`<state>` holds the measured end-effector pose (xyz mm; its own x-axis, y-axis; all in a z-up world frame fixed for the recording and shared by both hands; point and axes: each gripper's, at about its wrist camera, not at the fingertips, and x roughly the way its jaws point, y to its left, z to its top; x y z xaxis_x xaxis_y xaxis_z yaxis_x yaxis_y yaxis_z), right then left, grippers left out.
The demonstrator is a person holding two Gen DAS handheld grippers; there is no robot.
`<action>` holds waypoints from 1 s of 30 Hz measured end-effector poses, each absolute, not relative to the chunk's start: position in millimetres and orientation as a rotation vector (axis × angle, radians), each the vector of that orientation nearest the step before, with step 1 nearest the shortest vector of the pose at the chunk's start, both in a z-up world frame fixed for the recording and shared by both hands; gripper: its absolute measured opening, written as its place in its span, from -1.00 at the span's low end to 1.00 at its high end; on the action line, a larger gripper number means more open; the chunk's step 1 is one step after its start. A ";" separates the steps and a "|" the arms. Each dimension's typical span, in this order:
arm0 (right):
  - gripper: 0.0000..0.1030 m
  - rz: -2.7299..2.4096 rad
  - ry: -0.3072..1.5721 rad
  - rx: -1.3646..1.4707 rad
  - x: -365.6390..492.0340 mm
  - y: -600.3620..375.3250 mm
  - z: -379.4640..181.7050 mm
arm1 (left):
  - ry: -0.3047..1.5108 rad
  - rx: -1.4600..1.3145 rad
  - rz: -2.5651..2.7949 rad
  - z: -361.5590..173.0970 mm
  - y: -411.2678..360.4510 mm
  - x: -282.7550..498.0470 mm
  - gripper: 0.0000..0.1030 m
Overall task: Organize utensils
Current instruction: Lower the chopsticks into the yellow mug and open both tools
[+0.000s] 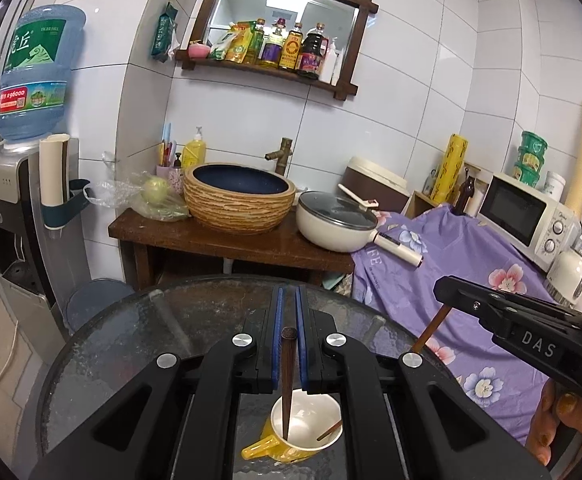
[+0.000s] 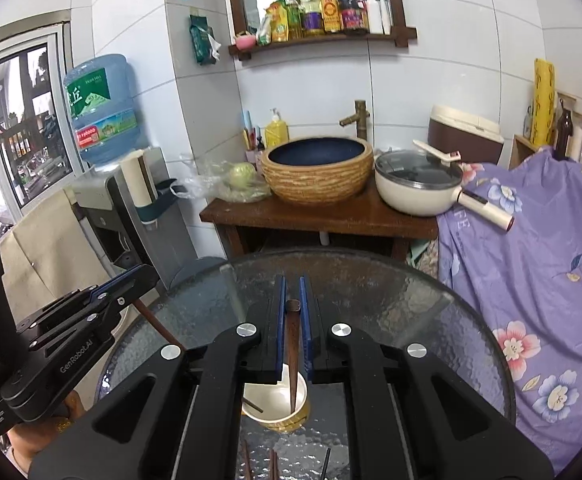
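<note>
A yellow cup (image 1: pixel 291 454) with a white inside stands on the round glass table (image 1: pixel 131 340) just below both grippers. My left gripper (image 1: pixel 289 292) is shut on a dark wooden chopstick (image 1: pixel 288 368) that points down, its tip inside the cup. At the right of the left wrist view, my right gripper (image 1: pixel 443 286) holds a second chopstick (image 1: pixel 431 328). In the right wrist view, my right gripper (image 2: pixel 291 282) is shut on that chopstick (image 2: pixel 293 356), tip in the cup (image 2: pixel 287 422). The left gripper (image 2: pixel 149 272) shows at the left with its chopstick (image 2: pixel 159 328).
Several loose chopsticks (image 2: pixel 273 464) lie on the glass near its front edge. Behind the table stands a wooden stand (image 1: pixel 211 236) with a basin (image 1: pixel 239 200) and a lidded pan (image 1: pixel 335 220). A purple floral cloth (image 1: pixel 451 280) hangs to the right, a water dispenser (image 1: pixel 23 208) to the left.
</note>
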<state>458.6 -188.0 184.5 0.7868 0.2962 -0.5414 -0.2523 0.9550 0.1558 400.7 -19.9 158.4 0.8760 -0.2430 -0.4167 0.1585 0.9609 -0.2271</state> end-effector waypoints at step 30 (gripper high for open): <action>0.03 0.198 0.563 0.129 428.2 -235.4 130.0 | 0.427 -0.111 -0.186 110.9 -11.6 368.4 0.65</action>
<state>428.2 -235.4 130.0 0.8276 0.2210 -0.5160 -0.1504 0.9729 0.1755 368.4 -11.6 110.9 0.8935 -0.2024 -0.4010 0.1559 0.9770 -0.1457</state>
